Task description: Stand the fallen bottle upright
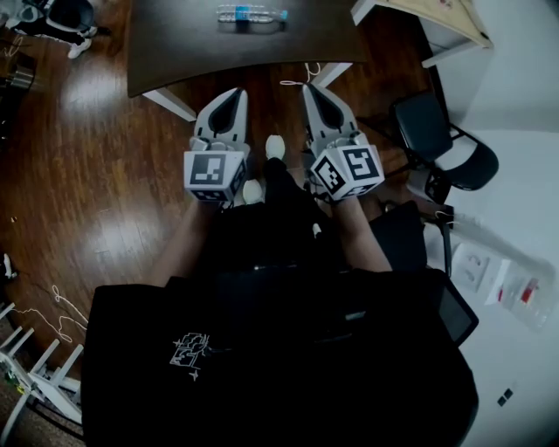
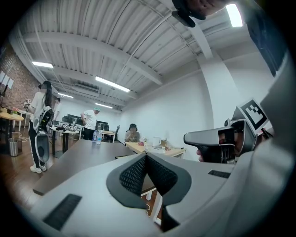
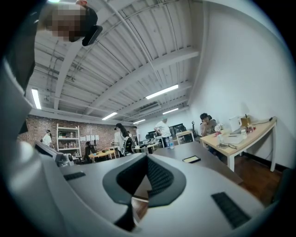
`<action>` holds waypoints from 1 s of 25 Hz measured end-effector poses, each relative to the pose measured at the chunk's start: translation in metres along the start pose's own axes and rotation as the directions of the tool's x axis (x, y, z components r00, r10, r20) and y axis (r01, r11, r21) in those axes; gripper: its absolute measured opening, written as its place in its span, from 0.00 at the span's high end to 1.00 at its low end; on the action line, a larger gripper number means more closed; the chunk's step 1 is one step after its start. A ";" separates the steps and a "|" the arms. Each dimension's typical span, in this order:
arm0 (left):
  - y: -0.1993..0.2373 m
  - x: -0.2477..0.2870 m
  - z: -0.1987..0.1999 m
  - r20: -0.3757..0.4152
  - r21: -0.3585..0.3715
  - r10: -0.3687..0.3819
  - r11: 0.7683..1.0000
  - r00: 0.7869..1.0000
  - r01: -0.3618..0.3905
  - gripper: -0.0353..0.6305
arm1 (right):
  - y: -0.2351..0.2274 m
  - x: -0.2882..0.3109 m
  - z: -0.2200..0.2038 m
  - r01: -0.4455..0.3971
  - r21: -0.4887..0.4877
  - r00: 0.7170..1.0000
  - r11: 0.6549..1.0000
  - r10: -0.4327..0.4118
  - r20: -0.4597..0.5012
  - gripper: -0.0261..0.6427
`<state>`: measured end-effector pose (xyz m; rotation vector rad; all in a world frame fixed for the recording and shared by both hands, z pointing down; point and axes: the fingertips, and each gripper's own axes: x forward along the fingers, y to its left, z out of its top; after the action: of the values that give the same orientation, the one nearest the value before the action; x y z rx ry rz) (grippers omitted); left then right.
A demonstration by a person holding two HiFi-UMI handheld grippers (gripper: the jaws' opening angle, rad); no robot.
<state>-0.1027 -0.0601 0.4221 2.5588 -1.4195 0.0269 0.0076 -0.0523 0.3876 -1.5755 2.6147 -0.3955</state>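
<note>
L gripper (image 1: pixel 233 98) + R gripper (image 1: pixel 314 94): both w/ jaws pressed together, nothing btwn, empty; held side by side just short of table (image 1: pixel 175 52), pointing at it. Fallen bottle (image 1: pixel 251 14) on far part of table, lying on side, well apart from both grippers. Clear plastic, blue label; fill level can't tell. Judgement: light-ish, thin wall gives if squeezed hard, smooth + round so rolls easy, not fragile. Best hold: across body nr label, moderate squeeze, tip up onto base; other gripper blocks roll

Table (image 1: pixel 175 52) far end off-frame @ top.
</note>
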 end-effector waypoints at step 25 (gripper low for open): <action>0.053 0.251 0.002 -0.137 0.201 -0.032 0.978 0.990 0.059 0.95 | -0.163 0.183 0.024 -0.094 0.090 0.995 0.992 0.098 -0.038 0.93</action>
<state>-0.0138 -0.2975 0.4595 2.6934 -1.3720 0.3475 0.0649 -0.2894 0.4197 -1.4243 2.6512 -0.5342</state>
